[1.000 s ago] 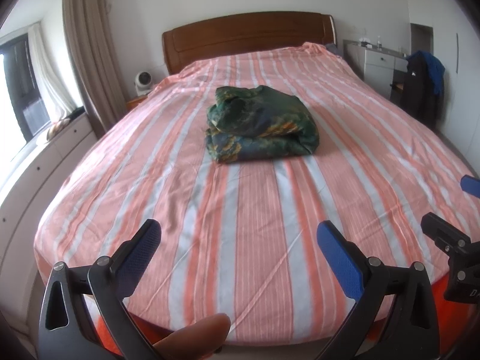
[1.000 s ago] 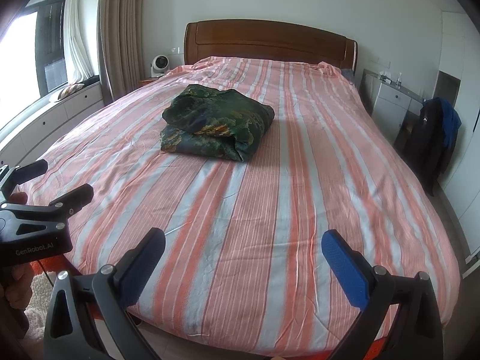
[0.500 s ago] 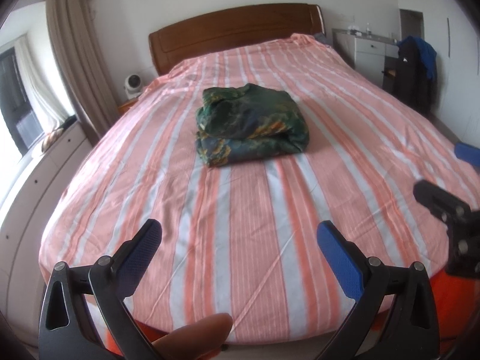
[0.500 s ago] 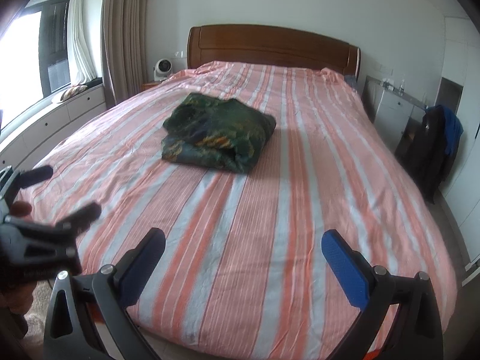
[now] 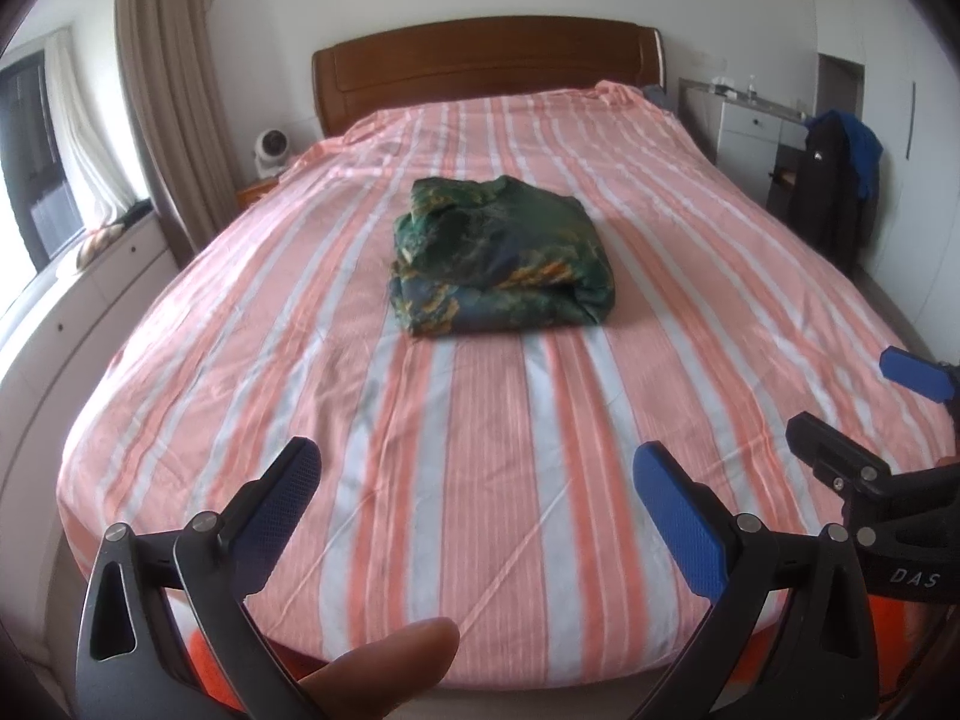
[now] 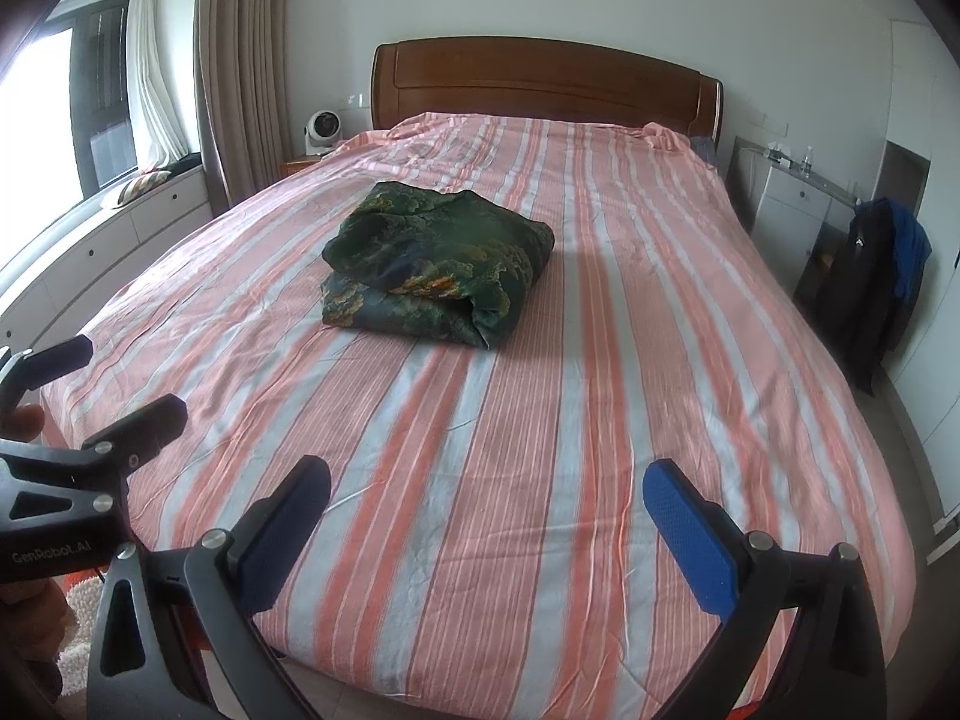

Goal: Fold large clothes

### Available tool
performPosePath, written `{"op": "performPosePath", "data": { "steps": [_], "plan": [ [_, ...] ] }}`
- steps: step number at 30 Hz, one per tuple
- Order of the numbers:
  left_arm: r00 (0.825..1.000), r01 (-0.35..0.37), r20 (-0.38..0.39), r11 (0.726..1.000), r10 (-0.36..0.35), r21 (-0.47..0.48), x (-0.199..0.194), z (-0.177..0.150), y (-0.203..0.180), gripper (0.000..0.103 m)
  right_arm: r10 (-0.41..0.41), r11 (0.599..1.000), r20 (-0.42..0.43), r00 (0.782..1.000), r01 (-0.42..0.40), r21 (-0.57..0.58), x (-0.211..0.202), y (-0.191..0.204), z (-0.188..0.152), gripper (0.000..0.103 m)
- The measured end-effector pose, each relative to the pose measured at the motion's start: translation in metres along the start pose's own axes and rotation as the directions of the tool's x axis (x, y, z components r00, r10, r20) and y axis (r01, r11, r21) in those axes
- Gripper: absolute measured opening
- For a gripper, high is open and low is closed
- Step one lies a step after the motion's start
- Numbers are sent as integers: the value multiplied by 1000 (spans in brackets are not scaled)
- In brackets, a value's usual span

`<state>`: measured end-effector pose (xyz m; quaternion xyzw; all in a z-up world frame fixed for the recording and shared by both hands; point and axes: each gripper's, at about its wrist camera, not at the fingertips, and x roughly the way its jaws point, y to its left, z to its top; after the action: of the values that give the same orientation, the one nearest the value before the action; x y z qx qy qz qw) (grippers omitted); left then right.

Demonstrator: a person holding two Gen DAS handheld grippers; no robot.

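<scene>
A dark green patterned garment (image 5: 501, 258) lies folded in a thick bundle in the middle of the bed (image 5: 468, 450); it also shows in the right wrist view (image 6: 438, 264). My left gripper (image 5: 474, 486) is open and empty at the foot of the bed, well short of the bundle. My right gripper (image 6: 486, 504) is open and empty, also at the foot of the bed. The right gripper shows at the right edge of the left wrist view (image 5: 858, 414), and the left gripper shows at the left edge of the right wrist view (image 6: 90, 384).
The bed has a pink, orange and grey striped sheet (image 6: 540, 420) and a wooden headboard (image 6: 540, 84). A window bench with drawers (image 6: 90, 240) runs along the left. A white dresser (image 6: 798, 204) and a chair with dark jackets (image 6: 870, 282) stand at the right. A small fan (image 6: 321, 132) sits on the nightstand.
Both grippers have shifted a little at the foot of the bed, so the view has swung. The folded bundle has not moved. Both grippers stay open.
</scene>
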<state>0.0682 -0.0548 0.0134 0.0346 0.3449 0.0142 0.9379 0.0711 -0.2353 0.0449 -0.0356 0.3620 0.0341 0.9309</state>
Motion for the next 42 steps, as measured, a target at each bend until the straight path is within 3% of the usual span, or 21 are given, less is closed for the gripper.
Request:
{"op": "performPosePath", "data": {
  "steps": [5,11,42],
  "plan": [
    [1000,-8,-17,1000,8,-4,2,-2,1,103,-1,1000,0,1000,1,2,0,1,0,103],
    [995,-96,-34,993,98,64,7,-5,-5,103,-8,1000,-9,1000,8,-4,1,4,-2,103],
    [996,-84,-14,996,84,19,-4,-2,8,103,-5,1000,5,1000,5,-3,-11,4,4,103]
  ]
}}
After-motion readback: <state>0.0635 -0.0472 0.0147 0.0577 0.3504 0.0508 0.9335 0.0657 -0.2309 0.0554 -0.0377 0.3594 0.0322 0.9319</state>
